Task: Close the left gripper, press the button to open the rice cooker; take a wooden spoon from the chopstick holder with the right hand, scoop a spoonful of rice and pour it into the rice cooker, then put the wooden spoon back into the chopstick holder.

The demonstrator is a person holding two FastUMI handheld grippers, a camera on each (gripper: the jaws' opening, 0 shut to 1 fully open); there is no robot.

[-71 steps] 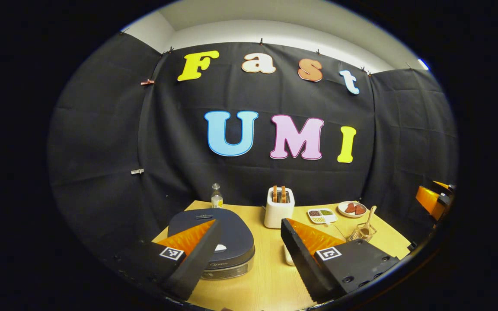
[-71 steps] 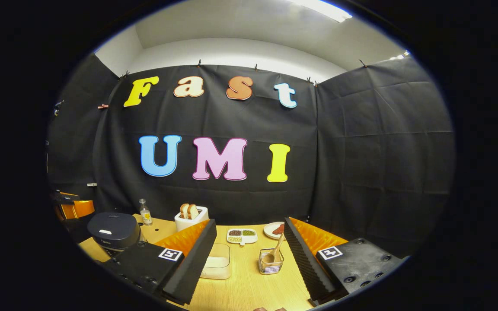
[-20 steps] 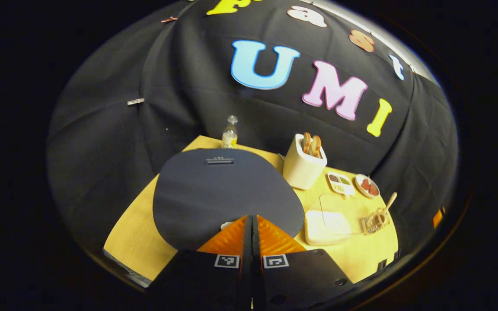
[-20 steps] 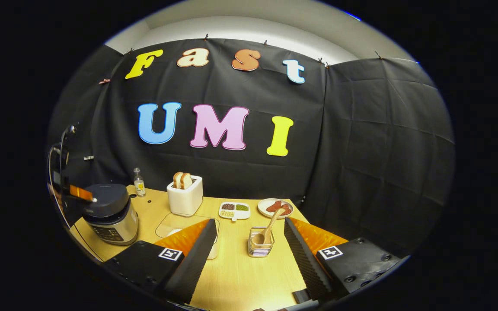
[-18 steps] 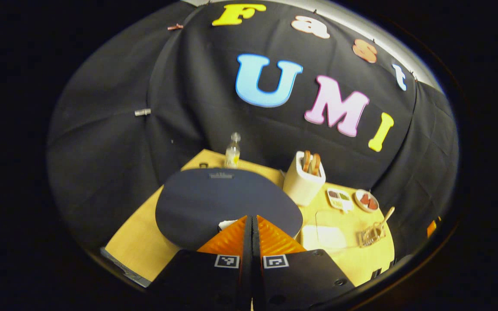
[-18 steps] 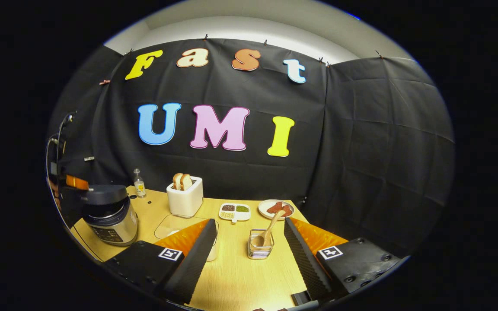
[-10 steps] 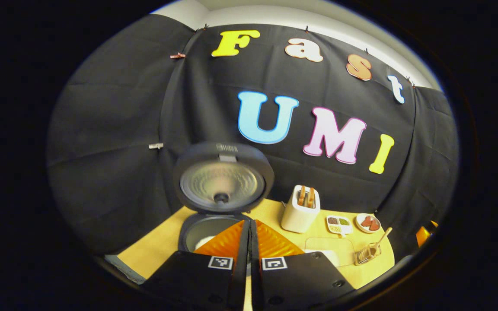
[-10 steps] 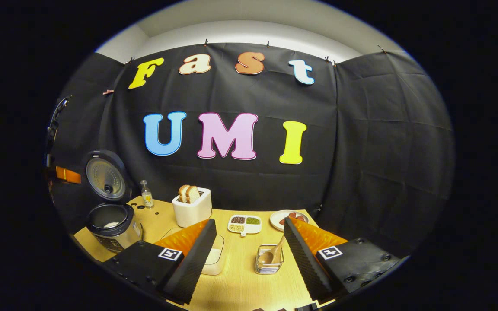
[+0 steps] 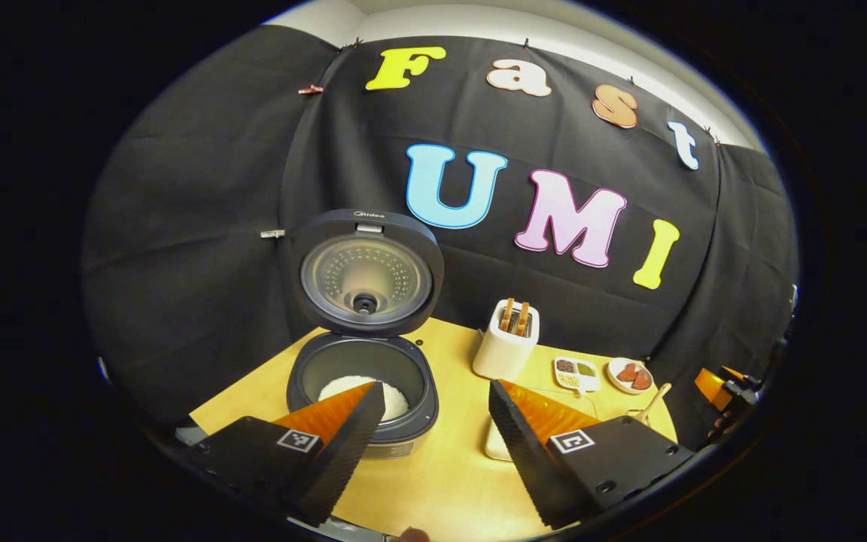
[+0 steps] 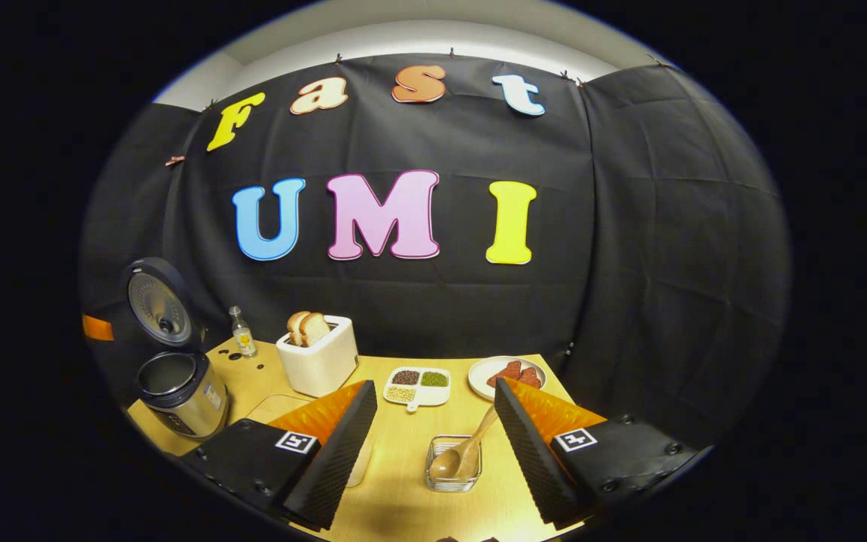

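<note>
Since pressing, left tongs [image 9: 433, 395] spread wide — rice cooker [image 9: 362, 384] lid upright.

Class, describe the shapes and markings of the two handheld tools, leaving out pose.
The left tool and right tool look alike: two wedge-shaped fingers tapering forward, inner faces finely ridged, each on a flat block bearing a square black-and-white marker and screw holes.
</note>
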